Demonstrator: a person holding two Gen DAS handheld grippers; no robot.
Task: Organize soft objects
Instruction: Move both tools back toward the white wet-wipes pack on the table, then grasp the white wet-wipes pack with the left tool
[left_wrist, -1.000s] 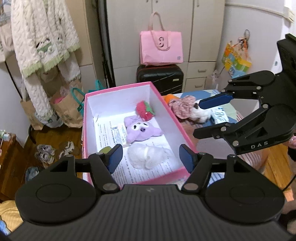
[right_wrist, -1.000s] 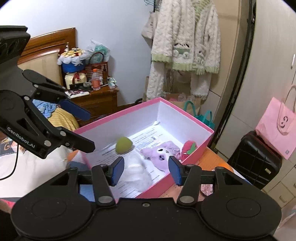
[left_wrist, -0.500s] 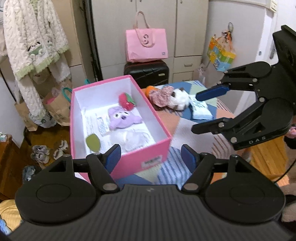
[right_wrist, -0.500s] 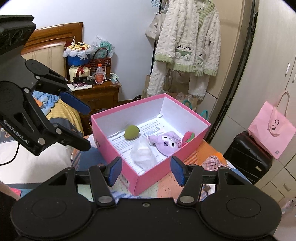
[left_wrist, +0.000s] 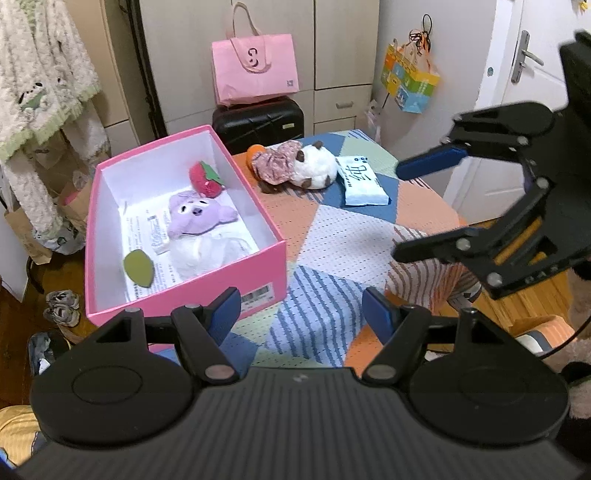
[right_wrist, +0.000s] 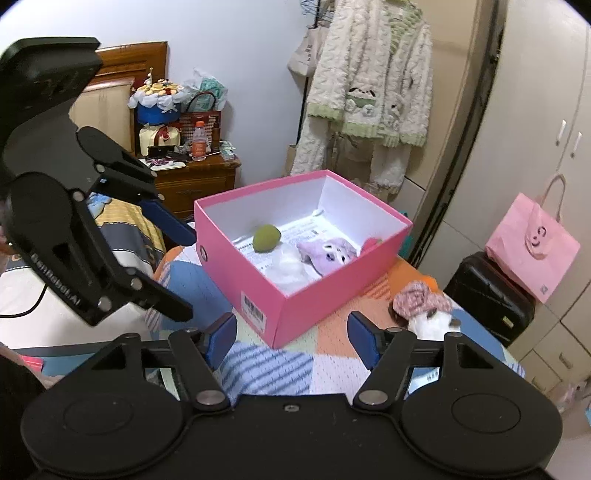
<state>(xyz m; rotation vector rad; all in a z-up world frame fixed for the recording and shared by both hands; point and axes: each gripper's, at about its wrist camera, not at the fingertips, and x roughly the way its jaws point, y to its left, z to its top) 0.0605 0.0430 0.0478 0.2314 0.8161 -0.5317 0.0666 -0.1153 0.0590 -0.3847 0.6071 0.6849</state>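
Pink cardboard box (left_wrist: 207, 291) sits open on your patchwork tablecloth (left_wrist: 351, 236), and most of the soft stuff is already inside it: the purple plush (left_wrist: 195, 218), a red strawberry toy (left_wrist: 205, 179) in the far corner, a white fluffy thing (left_wrist: 207, 251) on the printed paper lining, and a little green sponge (left_wrist: 138, 266) near the left wall. Still out on the cloth, past the box's right side, there's a panda plush (left_wrist: 314, 170) lying right up against a pink floral scrunchie-looking piece (left_wrist: 275, 164), with a tissue pack (left_wrist: 364, 181) just beside them.

Your left gripper (left_wrist: 301, 308) hangs over the cloth near the box's front corner, jaws apart, nothing between them. Your right gripper (right_wrist: 291, 334) is pointed at the box's near corner, jaws opening, and they're empty too. Neither one is touching any toy.
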